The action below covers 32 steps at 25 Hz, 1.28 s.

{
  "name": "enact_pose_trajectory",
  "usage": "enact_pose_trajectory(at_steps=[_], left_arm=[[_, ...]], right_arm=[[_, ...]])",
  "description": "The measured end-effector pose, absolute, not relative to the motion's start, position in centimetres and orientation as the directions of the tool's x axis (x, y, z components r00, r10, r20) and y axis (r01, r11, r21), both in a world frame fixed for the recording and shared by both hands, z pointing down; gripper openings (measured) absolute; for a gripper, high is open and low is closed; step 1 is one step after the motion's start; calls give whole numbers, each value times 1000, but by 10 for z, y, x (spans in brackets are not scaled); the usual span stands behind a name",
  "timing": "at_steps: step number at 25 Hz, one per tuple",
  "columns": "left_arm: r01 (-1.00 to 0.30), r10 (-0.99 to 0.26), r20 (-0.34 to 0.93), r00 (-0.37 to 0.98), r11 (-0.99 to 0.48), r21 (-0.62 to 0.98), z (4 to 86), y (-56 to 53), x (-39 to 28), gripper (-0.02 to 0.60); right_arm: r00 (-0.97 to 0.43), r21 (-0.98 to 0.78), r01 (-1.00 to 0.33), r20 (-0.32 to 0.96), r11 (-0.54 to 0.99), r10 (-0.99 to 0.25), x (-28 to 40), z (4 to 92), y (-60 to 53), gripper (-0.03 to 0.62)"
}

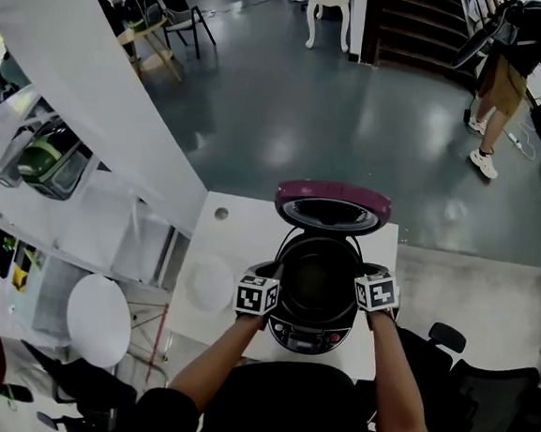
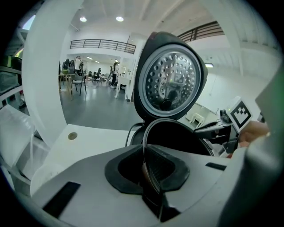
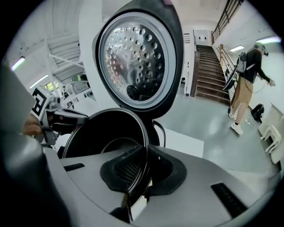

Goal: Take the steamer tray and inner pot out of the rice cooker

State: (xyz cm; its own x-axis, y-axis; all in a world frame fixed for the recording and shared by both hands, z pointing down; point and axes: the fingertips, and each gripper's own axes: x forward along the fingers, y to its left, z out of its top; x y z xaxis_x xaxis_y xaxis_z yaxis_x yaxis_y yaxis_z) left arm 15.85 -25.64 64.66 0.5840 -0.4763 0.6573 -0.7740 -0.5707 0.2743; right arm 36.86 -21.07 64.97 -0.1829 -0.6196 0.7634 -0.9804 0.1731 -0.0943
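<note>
Left gripper and right gripper each have 2 jaws pinched narrow onto the thin metal rim of the inner pot, 1 at either side. The pot, dark, smooth and round, sits in the rice cooker on a white table, under the raised lid with its shiny perforated inner plate. No steamer tray shows inside; a pale disc left of the cooker may be it. Lifting the pot out seems to remain.

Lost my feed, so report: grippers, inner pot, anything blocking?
Both clamped: left gripper on the pot rim, right gripper on the opposite rim. Pot not yet clear of the cooker. Overhead open, lid up, nothing blocking.
</note>
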Motion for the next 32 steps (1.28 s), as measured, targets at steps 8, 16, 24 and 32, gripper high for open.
enact_pose_trajectory(at_steps=[8,16,24,32], left_arm=[[-772,-505,612,608,-554,311,621,-249,158,25],[-765,-544,568,617,-584,272,586,-241,158,25],[-788,-629,497,598,-575,221,551,-238,150,23],[-816,-698,429,573,-532,224,517,-237,119,23]], right_arm=[[-206,-159,-978,714,131,-669,372,628,-207,26],[-213,-153,-977,664,149,-717,371,591,-200,25],[-246,-166,-969,560,183,-791,365,548,-201,21],[-280,-133,-960,491,247,-825,335,508,-207,20]])
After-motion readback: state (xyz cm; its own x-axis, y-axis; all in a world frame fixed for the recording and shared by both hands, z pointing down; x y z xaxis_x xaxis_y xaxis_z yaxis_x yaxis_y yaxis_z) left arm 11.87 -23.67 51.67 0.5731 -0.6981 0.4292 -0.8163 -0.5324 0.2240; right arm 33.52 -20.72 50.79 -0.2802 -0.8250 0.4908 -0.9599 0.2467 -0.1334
